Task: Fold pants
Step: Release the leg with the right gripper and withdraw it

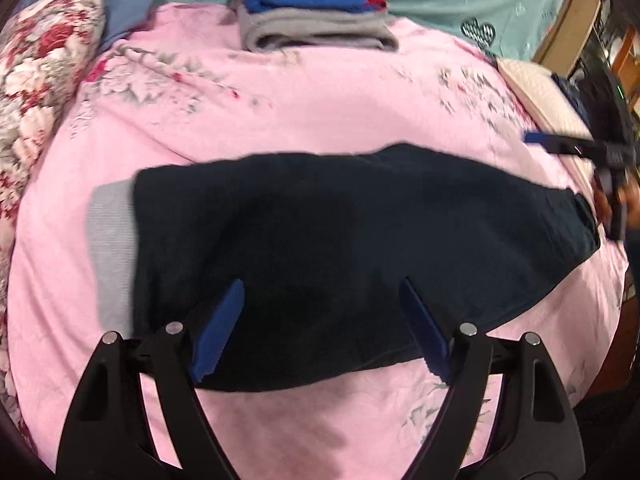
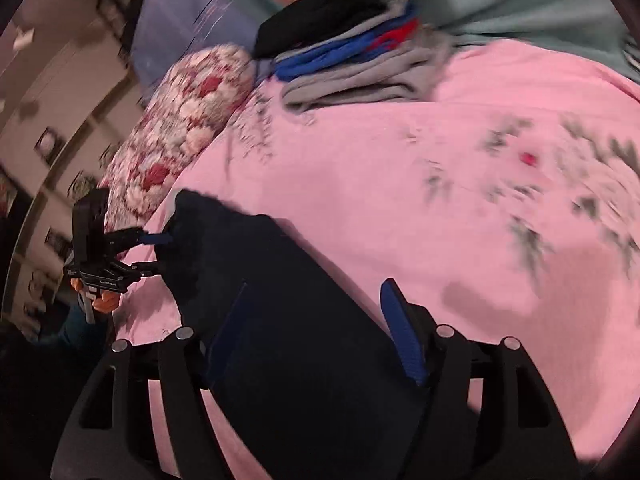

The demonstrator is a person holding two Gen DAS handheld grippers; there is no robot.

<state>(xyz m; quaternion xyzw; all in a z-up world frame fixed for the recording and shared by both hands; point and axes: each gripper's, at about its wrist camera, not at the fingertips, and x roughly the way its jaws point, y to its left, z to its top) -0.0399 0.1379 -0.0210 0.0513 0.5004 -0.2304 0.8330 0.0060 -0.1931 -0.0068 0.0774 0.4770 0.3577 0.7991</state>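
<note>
Right now the dark pants (image 1: 352, 248) lie flat on the pink flowered bedspread (image 1: 320, 108), stretched crosswise in the left wrist view. A grey band (image 1: 112, 256) of the pants shows at their left end, and the other end reaches toward the right side of that view.

The left tool (image 1: 322, 292) hangs over the near edge of the pants with its two blue-padded fingers (image 1: 218, 332) spread wide, and nothing sits between them. In the right wrist view the left tool (image 2: 156, 252) shows small at the left, its tips at the far end of the pants, with the hand (image 2: 102, 300) gripping its handle below.

The right tool (image 2: 316, 300) is likewise spread wide over the pants, one finger above the dark cloth and the other at the cloth's edge next to the pink bedspread; it holds nothing. In the left wrist view the right tool (image 1: 560, 146) appears at the far right, blurred, just beside the end of the pants.

At the back of the bed a stack of folded clothes (image 1: 312, 12) rests on the bedspread, grey at the bottom, blue in the middle, black on top. A red and white flowered pillow (image 1: 40, 76) lies along the left side of the bed. Behind the stack is a pale teal sheet (image 1: 480, 0) with heart prints.
</note>
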